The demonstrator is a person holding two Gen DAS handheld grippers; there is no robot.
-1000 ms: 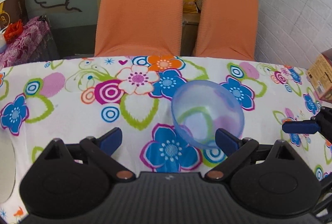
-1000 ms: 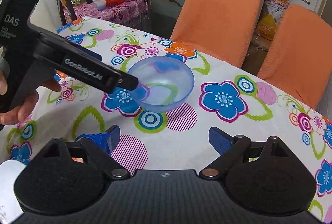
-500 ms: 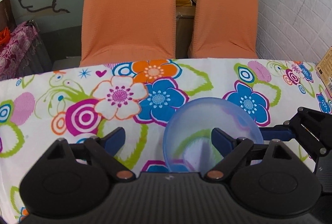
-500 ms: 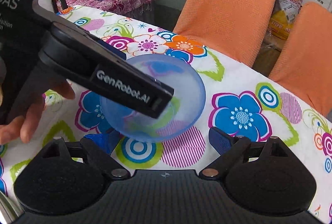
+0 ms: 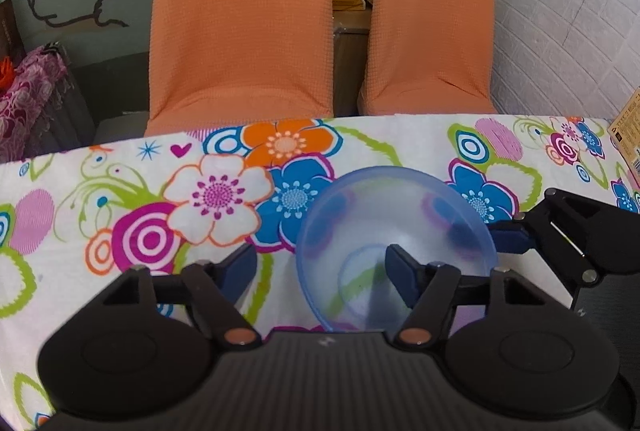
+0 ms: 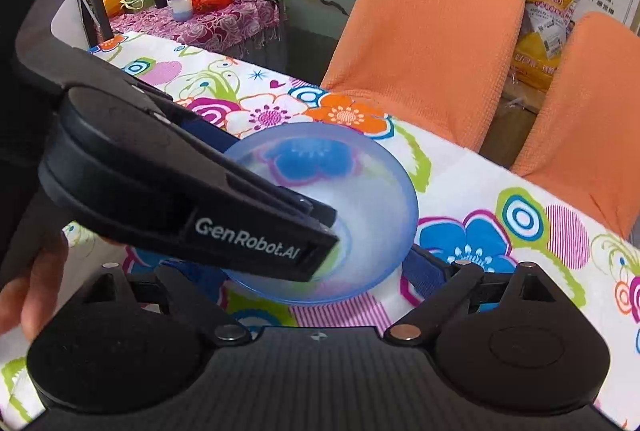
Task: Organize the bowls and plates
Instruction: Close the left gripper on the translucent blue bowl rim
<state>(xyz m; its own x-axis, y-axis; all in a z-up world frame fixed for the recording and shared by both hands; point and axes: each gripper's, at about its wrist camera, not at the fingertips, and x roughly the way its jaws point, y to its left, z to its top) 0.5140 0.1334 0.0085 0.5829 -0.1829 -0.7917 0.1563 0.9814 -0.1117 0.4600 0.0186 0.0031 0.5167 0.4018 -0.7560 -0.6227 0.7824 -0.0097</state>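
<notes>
Translucent blue bowl [image 5: 396,231] sits upright on the surface [image 5: 80,199], near its far edge, on a flower-print cloth. Left hand-held gripper [image 5: 320,267]: fingers spread, straddling the bowl's near-left rim, one finger [image 5: 400,267] inside the bowl. Right hand-held gripper [image 6: 296,271]: spread wide; one finger [image 6: 424,269] just beside the right rim, contact unclear. Two orange-covered chairs [image 5: 244,15] stand behind the surface. White brick wall [image 5: 560,11] to the right.

In the right wrist view the black left gripper [image 6: 320,251] covers the near-left rim of the translucent blue plastic bowl [image 6: 360,183], and the yellow cardboard box [image 5: 628,127] is cut off at the left wrist view's right edge.
</notes>
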